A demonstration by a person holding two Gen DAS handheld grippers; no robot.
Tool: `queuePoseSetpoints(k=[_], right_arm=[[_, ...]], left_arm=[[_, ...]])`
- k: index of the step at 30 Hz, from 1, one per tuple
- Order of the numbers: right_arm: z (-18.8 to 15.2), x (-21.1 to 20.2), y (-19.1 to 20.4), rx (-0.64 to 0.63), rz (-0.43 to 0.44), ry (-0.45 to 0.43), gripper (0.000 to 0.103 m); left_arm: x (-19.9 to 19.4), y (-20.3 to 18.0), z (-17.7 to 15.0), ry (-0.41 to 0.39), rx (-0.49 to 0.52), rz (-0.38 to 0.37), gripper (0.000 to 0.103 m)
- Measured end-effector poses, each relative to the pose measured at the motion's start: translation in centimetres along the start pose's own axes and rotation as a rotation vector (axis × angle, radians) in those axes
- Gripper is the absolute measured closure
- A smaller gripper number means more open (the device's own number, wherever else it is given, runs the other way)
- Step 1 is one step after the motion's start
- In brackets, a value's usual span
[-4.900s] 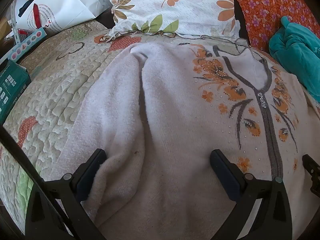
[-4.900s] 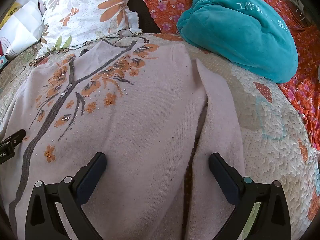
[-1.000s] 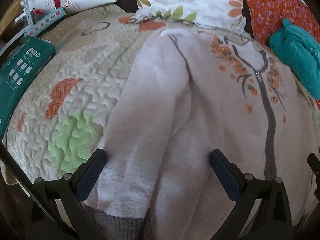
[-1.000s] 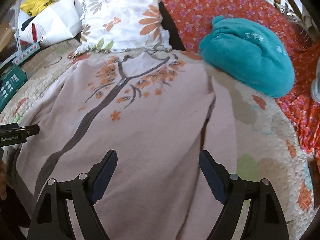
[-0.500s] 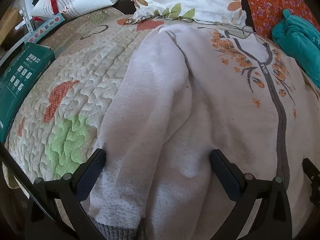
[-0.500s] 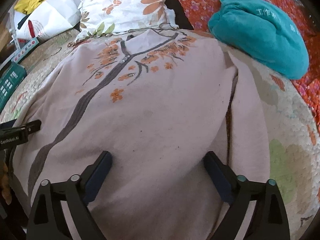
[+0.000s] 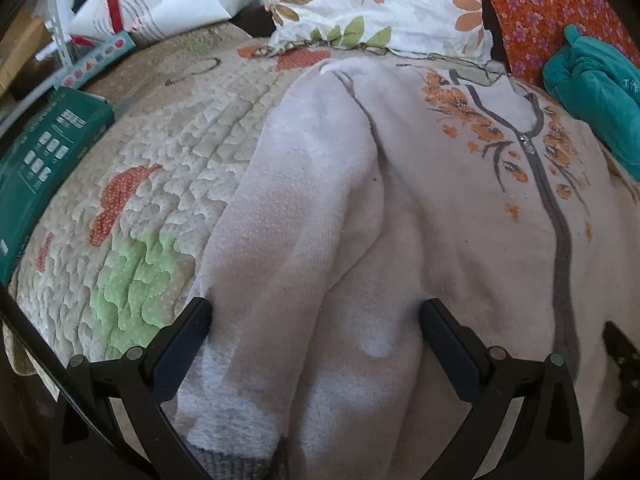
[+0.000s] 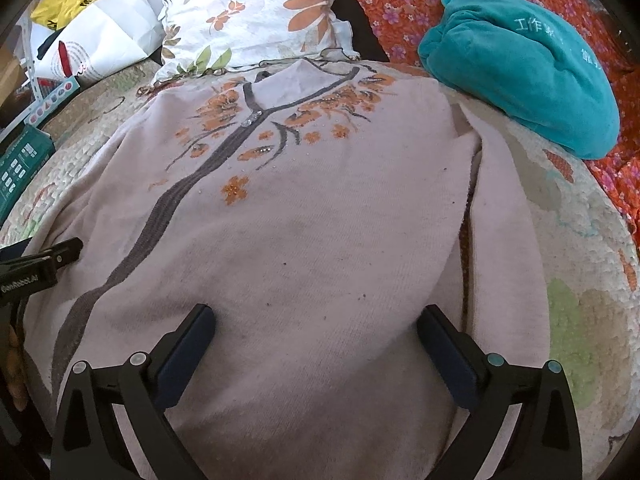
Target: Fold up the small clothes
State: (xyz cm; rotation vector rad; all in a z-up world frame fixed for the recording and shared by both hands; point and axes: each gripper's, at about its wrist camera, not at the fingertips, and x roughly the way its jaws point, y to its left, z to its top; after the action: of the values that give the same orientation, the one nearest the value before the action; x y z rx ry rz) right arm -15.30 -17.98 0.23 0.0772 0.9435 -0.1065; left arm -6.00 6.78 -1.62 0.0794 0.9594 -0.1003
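- Now we hold the left gripper [image 7: 316, 312] tilted down over the near end of the pink sweater [image 7: 420, 240], with its fingers spread wide.
- We see the folded sleeve [image 7: 304, 200] lying between those fingers, and the pads do not squeeze it.
- We hold the right gripper [image 8: 316, 320] tilted down too, low over the front of the sweater [image 8: 312, 220].
- Its jaws have just been opening and now stand wide, with flat sweater cloth between them but nothing pinched.
- We can see the tip of the left gripper [image 8: 44, 260] at the left edge of the right wrist view.
- We see the sweater lying flat and face up on the quilt [image 7: 160, 184], with both sleeves folded in along its sides.
- It has orange flowers and a gray stripe [image 8: 160, 204] running down the front.
- Its collar points at the flower pillow [image 8: 256, 12], and a teal bundle [image 8: 524, 68] sits just beside its right shoulder.
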Motion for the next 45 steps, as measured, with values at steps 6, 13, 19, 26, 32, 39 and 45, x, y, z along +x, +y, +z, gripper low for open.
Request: queuePoseSetpoints(k=[6, 13, 19, 26, 32, 39, 45], right_arm=[[-0.2, -0.1, 0.0, 0.0, -0.002, -0.011, 0.0], [-0.1, 0.0, 0.2, -0.003, -0.014, -0.014, 0.0], [-0.2, -0.2, 0.1, -0.003, -0.013, -0.018, 0.0], [-0.2, -0.2, 0.1, -0.003, -0.014, -0.023, 0.0], [-0.2, -0.2, 0.1, -0.003, -0.014, -0.025, 0.0], [-0.2, -0.2, 0.1, -0.003, -0.014, -0.026, 0.0], [-0.3, -0.3, 0.1, -0.003, -0.016, -0.027, 0.0]], left_arm=[[-4.8, 7.9, 1.5, -0.126, -0.206, -0.102, 0.007], [-1.7, 11.7, 0.1, 0.062, -0.3, -0.269, 0.025], [-1.8, 9.5, 0.2, 0.067, -0.181, -0.16, 0.088], [-3.7, 16.2, 0.9, -0.027, -0.383, 0.1, 0.089], [-4.1, 14.1, 0.5, -0.044, -0.33, -0.191, 0.058], [-1.6, 7.8, 0.3, 0.087, -0.152, -0.259, 0.058], [-2.0, 7.3, 1.0, 0.039, -0.129, -0.133, 0.091]])
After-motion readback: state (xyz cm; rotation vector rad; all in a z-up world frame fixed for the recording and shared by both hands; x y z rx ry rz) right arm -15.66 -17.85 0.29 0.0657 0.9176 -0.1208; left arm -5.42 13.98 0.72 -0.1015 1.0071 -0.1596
